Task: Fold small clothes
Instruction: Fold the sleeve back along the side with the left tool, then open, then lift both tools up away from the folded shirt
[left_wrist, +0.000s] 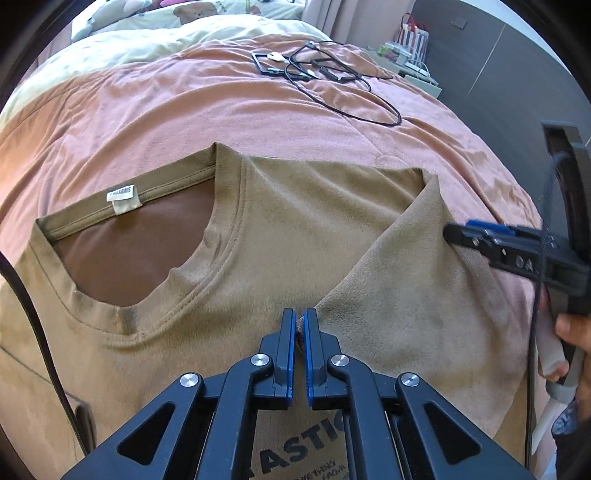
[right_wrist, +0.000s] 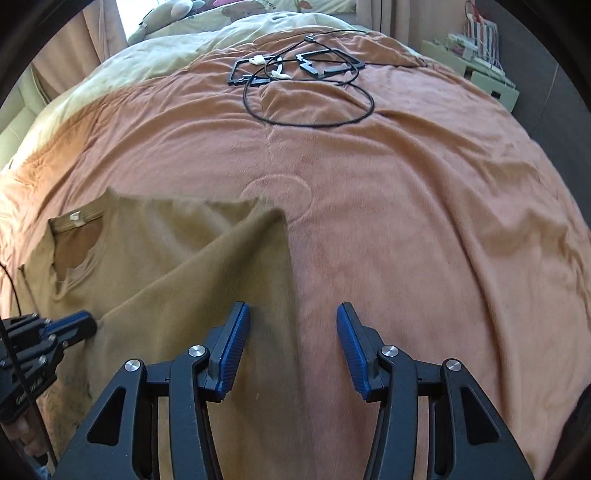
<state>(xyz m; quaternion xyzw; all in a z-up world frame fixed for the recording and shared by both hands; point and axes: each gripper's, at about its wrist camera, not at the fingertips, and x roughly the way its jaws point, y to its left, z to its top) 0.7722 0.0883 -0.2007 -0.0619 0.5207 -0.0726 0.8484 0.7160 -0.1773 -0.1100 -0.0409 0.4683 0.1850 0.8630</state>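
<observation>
A tan T-shirt (left_wrist: 280, 229) with a white neck label (left_wrist: 123, 197) and black print lies flat on the pink blanket (left_wrist: 207, 107). One side of it is folded inward over the chest. My left gripper (left_wrist: 299, 323) is shut on the fabric edge of that folded flap, just below the collar. In the right wrist view the left gripper (right_wrist: 90, 325) shows at the left edge, pinching the flap. My right gripper (right_wrist: 293, 343) is open just above the shirt's (right_wrist: 177, 266) right edge, one pad over the cloth and one over the blanket (right_wrist: 406, 221). The left wrist view shows the right gripper (left_wrist: 452, 234) at the flap's far side.
Black cables (right_wrist: 310, 107) and black frames (right_wrist: 325, 62) lie on the far part of the bed. A cream duvet (right_wrist: 177, 48) and soft toys are at the head. A shelf unit (right_wrist: 476, 70) stands beyond the right side. A person's hand (left_wrist: 576, 332) holds the right gripper.
</observation>
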